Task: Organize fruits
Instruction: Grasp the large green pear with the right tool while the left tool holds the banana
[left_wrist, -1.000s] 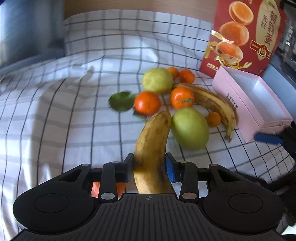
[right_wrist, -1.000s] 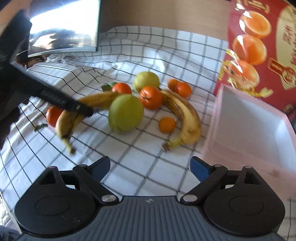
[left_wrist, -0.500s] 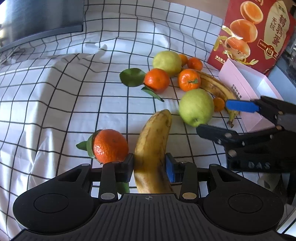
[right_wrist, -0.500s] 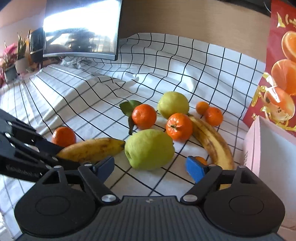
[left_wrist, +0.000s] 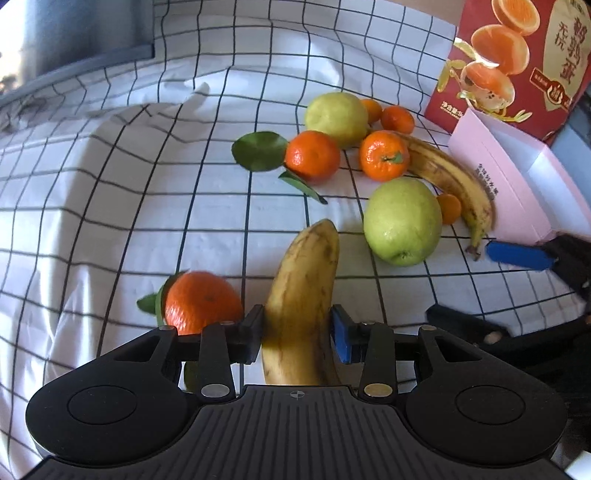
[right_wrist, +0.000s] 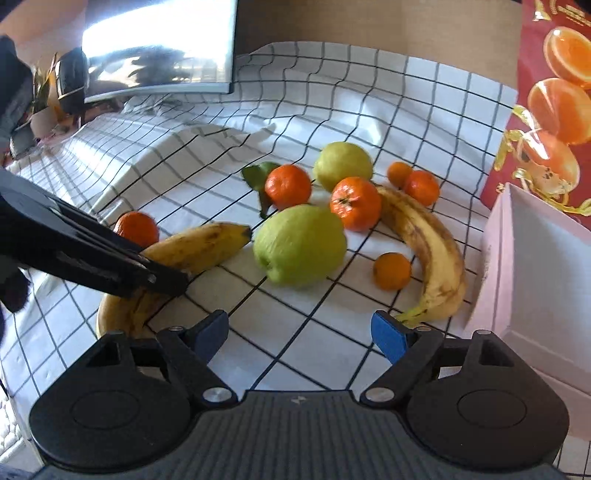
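My left gripper (left_wrist: 297, 328) has a spotted yellow banana (left_wrist: 306, 266) between its pads, low over the checked cloth; its jaws are opening, the pads still touching the peel. A leafy mandarin (left_wrist: 201, 301) lies just left of it. In the right wrist view the left gripper (right_wrist: 162, 277) crosses the same banana (right_wrist: 199, 247). My right gripper (right_wrist: 299, 332) is open and holds nothing, a short way before a big green fruit (right_wrist: 299, 245). A second banana (right_wrist: 428, 254), several mandarins and a yellow-green fruit (right_wrist: 341, 164) lie behind.
An open pink box (right_wrist: 546, 266) stands at the right edge of the cloth, close to the second banana's stem. A red carton (left_wrist: 517, 55) printed with oranges leans behind it. A monitor (right_wrist: 159, 48) stands at the far left.
The left gripper has drawn back with the banana, and a leafy mandarin has come into view beside it. The right gripper's jaws narrowed a little; it neared the green fruit, then eased back.
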